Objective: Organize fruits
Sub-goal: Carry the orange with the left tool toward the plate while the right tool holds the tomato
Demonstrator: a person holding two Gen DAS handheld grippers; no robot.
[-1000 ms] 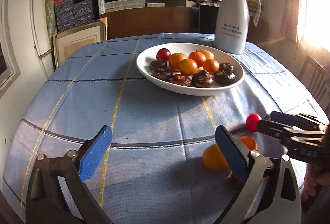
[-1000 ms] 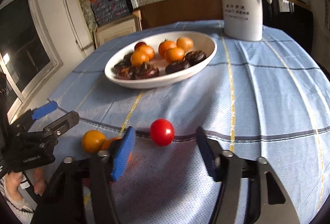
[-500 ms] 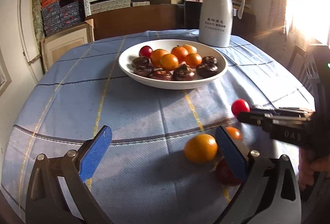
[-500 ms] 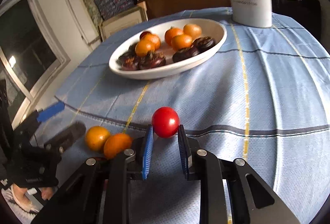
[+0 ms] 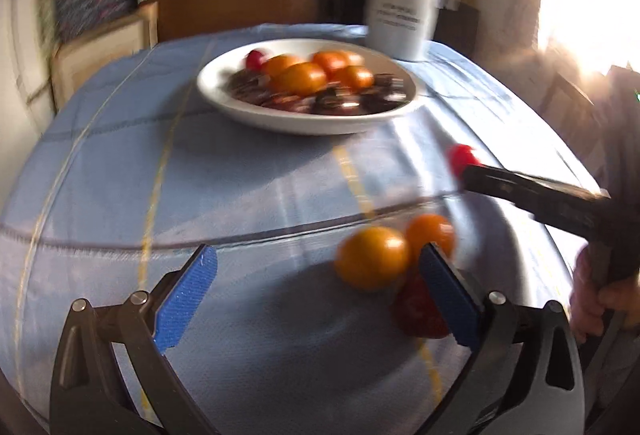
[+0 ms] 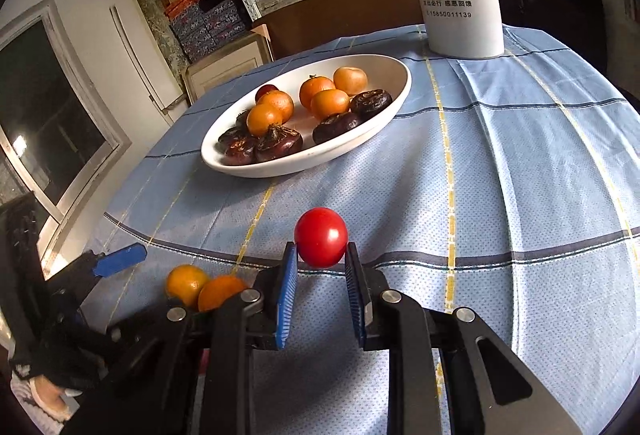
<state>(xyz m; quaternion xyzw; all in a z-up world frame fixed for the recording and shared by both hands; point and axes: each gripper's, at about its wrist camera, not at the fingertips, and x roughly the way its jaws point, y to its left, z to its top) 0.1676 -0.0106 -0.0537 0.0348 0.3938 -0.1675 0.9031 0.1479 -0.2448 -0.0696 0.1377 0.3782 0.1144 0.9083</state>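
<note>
Seen from the left wrist, which is blurred, the left claw (image 5: 316, 293) stands wide open with nothing between its blue pads. An orange fruit (image 5: 372, 257) lies on the blue checked tabletop (image 5: 120, 175) just ahead of it and toward its right pad, touching or nearly touching a second orange fruit (image 5: 432, 233) behind it; a dark red fruit (image 5: 416, 309) sits partly hidden behind that same pad. Farther out, the white bowl (image 5: 304, 123) holds orange and dark brown fruits, with a white jug (image 5: 400, 19) beyond it. At the right, the other claw reaches in from the side, and a hand (image 5: 600, 299) grips its handle.

From the right wrist, sharper, the right claw (image 6: 321, 259) is closed on a red tomato (image 6: 321, 237), pinched at its lower half between the pads, with most of it showing above them. It seems to sit slightly above the cloth, though I cannot be sure it is off the surface. The bowl lies ahead and a little to the left of this claw, well apart, with open cloth between. That is the relation the next move depends on: forward and leftward carry, then over the near rim. A round, shallowly pinched tomato could slip if jolted. The two orange fruits lie low at the left, nearer the left claw.
</note>
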